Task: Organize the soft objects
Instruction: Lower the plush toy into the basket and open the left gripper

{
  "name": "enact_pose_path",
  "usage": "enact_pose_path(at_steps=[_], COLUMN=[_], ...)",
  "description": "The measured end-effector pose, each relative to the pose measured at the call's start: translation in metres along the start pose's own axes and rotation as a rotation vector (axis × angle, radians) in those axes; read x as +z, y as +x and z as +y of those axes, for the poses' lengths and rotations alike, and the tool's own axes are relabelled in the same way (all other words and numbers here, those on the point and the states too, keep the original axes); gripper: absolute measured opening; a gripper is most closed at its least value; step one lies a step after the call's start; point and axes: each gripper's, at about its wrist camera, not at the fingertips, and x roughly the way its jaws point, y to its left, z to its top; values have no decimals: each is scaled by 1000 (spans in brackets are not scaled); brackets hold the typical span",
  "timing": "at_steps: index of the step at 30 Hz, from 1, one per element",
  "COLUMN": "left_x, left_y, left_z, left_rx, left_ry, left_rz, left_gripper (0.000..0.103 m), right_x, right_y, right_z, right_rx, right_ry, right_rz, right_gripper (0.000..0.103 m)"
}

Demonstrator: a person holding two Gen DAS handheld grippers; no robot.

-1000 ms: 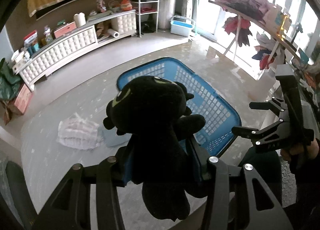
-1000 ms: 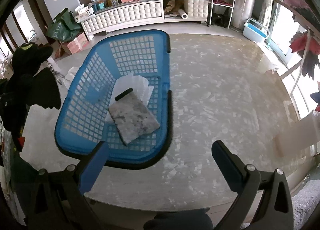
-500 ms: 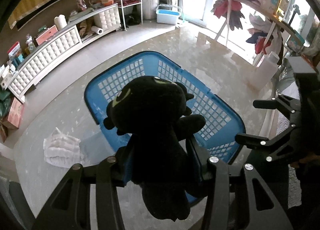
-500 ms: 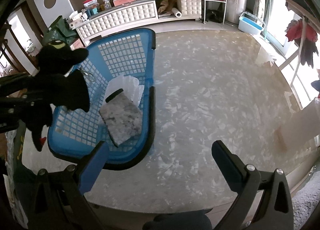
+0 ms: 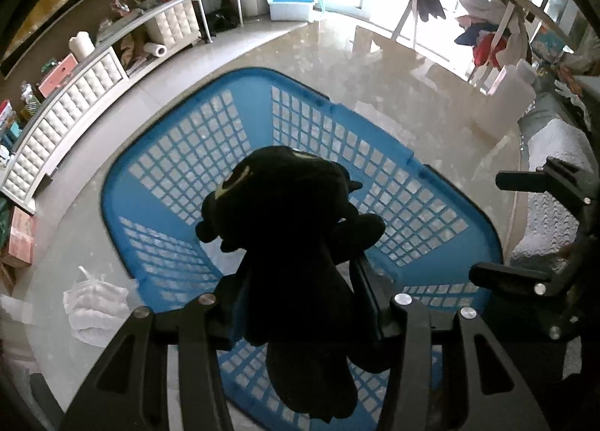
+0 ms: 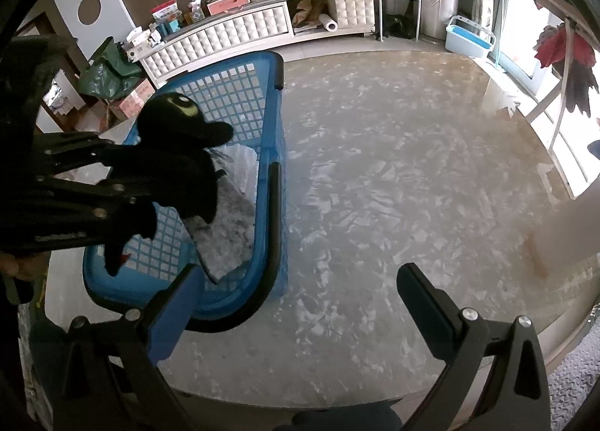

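- Left wrist view: the left gripper point(image 5: 300, 303) has its fingers point(image 5: 234, 313) clamped on the body of a black plush toy point(image 5: 288, 224), which hangs upright over the blue basket point(image 5: 180, 176), its lower end dangling below the fingers.
- The plush hides most of the basket's floor here, so what lies inside cannot be told from this view.
- A white crumpled bag point(image 5: 95, 305) lies on the bench point(image 5: 393, 67) just beside the basket's left wall; a white jug point(image 5: 515, 91) stands near the bench's far right edge.
- The right gripper point(image 5: 540, 228) shows at the right edge, its fingers spread apart and holding nothing.
- Right wrist view: the right gripper point(image 6: 296, 303) hovers above the bench's point(image 6: 393, 176) near edge, fingers point(image 6: 174, 313) wide open, bare bench between them.
- The basket point(image 6: 275, 176) sits toward the bench's left edge; this view shows a grey flat cloth or pad point(image 6: 228, 239), probably folded, resting on its floor with something white point(image 6: 245, 164) behind it.
- The left gripper point(image 6: 86, 191) reaches in from the left and holds the plush toy point(image 6: 180, 153) tilted over the basket's near-left part, blocking that side.
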Motion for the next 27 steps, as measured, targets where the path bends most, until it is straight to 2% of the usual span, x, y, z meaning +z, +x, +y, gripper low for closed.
enact_pose_path(at_steps=[18,27], left_x=[4,4], left_y=[46,48], left_z=[-7,-5], left_rx=[-13,-21], left_ry=[68,67], left_rz=[89,107], left_gripper=[47,50], right_x=[5,6], right_y=[8,8], right_z=[-5,-7], right_rx=[8,16], right_ry=[28,47], right_rz=[15,18], right_gripper=[103,103])
